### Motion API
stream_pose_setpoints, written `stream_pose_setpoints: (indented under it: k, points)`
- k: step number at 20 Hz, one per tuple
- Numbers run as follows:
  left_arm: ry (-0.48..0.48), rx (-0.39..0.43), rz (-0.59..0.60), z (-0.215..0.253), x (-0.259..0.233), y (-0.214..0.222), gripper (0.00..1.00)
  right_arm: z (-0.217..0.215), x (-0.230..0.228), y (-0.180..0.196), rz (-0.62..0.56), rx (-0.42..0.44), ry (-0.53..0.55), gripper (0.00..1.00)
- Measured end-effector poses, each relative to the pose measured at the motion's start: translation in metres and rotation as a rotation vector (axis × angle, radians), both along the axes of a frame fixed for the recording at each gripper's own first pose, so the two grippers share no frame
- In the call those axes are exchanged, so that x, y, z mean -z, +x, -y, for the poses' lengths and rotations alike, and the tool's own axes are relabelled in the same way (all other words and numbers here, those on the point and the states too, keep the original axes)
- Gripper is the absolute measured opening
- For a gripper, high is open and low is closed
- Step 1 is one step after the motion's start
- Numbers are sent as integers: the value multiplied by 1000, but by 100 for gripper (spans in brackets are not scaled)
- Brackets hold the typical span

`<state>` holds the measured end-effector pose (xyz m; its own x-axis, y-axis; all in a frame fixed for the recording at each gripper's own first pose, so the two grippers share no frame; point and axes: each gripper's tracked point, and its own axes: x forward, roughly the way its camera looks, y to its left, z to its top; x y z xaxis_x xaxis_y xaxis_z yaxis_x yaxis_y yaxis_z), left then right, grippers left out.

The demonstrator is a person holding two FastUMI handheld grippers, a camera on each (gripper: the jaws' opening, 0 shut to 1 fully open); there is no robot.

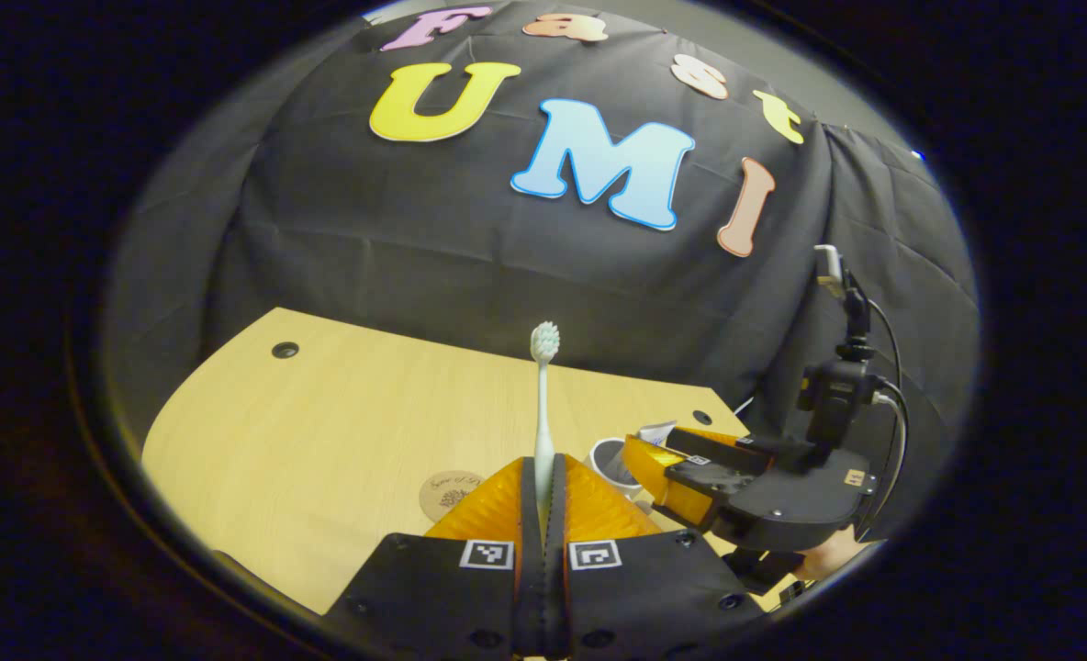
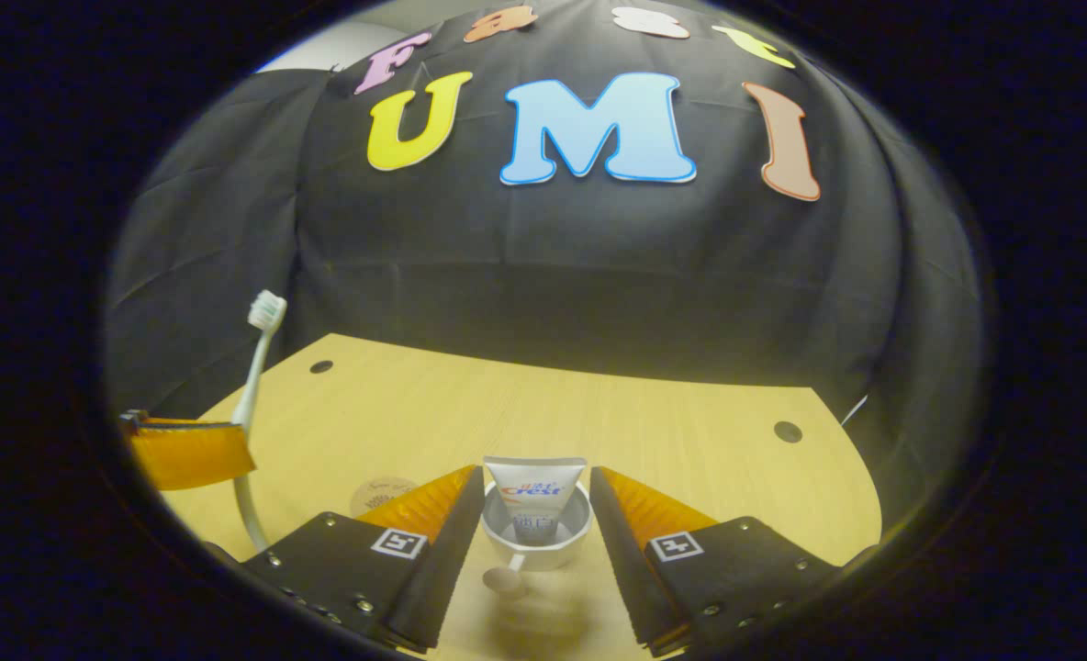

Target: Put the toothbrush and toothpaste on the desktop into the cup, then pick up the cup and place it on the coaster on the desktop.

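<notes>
Toothbrush clamped upright in the left gripper, toothpaste tube already standing in the cup between the spread fingers of the right gripper.

In the left gripper view, the left gripper (image 1: 543, 500) has its jaws pressed together on the handle of the toothbrush (image 1: 543, 404), whose bristle head points up above the fingertips. The round coaster (image 1: 450, 494) lies on the wooden desktop (image 1: 323, 441) just left of these jaws. In the right gripper view, the right gripper (image 2: 536, 514) has its jaws apart, and the cup (image 2: 536, 537) stands between them with the toothpaste (image 2: 534, 491) upright inside.
</notes>
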<state>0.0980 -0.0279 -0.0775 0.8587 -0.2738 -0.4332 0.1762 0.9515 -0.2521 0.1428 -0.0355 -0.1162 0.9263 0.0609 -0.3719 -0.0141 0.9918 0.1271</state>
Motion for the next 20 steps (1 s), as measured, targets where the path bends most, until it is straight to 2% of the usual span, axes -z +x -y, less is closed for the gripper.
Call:
stream_pose_setpoints:
  k: [5, 11, 15, 20]
  points:
    - [-101, 77, 104, 23, -13, 28, 6, 34, -37, -43, 54, 122, 56, 75]
    - [-207, 167, 259, 51, -34, 68, 7, 56, -23, -111, -58, 234, 80, 75]
    - [-277, 193, 289, 60, -25, 93, 7, 59, -15, -135, -116, 287, 89, 75]
    - [-292, 193, 327, 67, -12, 121, 7, 52, -8, -143, -172, 306, 116, 75]
